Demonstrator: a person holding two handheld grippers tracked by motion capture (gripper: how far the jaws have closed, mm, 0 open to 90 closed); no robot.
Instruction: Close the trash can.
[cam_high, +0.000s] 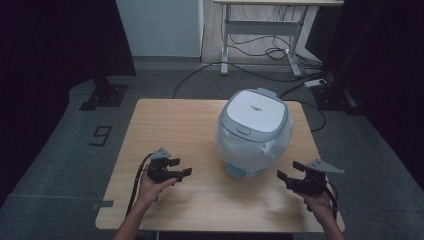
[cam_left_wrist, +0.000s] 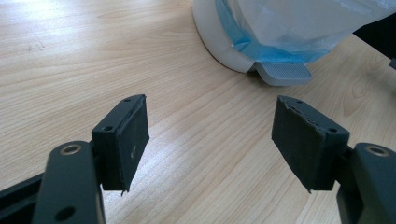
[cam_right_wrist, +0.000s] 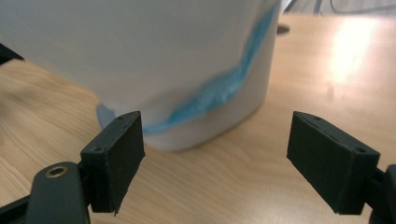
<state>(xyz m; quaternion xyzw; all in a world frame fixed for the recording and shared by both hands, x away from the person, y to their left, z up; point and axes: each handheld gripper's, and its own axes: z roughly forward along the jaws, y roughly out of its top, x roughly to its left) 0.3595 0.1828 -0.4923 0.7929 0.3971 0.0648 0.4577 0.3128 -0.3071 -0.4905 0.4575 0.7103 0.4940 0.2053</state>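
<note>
I see a white bin (cam_high: 254, 131) standing upright on the wooden table (cam_high: 165, 120), a little right of the middle and toward the far half. Its flat lid (cam_high: 254, 115) is down, pale with a grey rim and a small grey catch at the front edge. A clear plastic bag (cam_high: 275, 142) lines the bin and is folded down over the outside, ballooning loosely around the body; a blue band (cam_right_wrist: 219, 93) of that liner runs around the lower wall in the right gripper view. With the lid closed I cannot tell what is inside. A grey foot pedal (cam_left_wrist: 282, 72) sticks out at the base, facing my side of the table.

My left gripper (cam_high: 181, 167) sits low over the table, left of the bin and apart from it, pointing toward the pedal. Its jaws stand spread with bare wood between them, gripping nothing, as the left gripper view shows (cam_left_wrist: 210, 140).

My right gripper (cam_high: 291, 170) is on the other side, near the bin's lower right and just short of it, aimed at the wall. Its jaws are also wide apart with nothing between them; in the right gripper view (cam_right_wrist: 215, 158) the bin's base fills the gap beyond the pads without touching them.

Beyond the table lie grey floor and a desk frame (cam_high: 260, 30) with cables.
</note>
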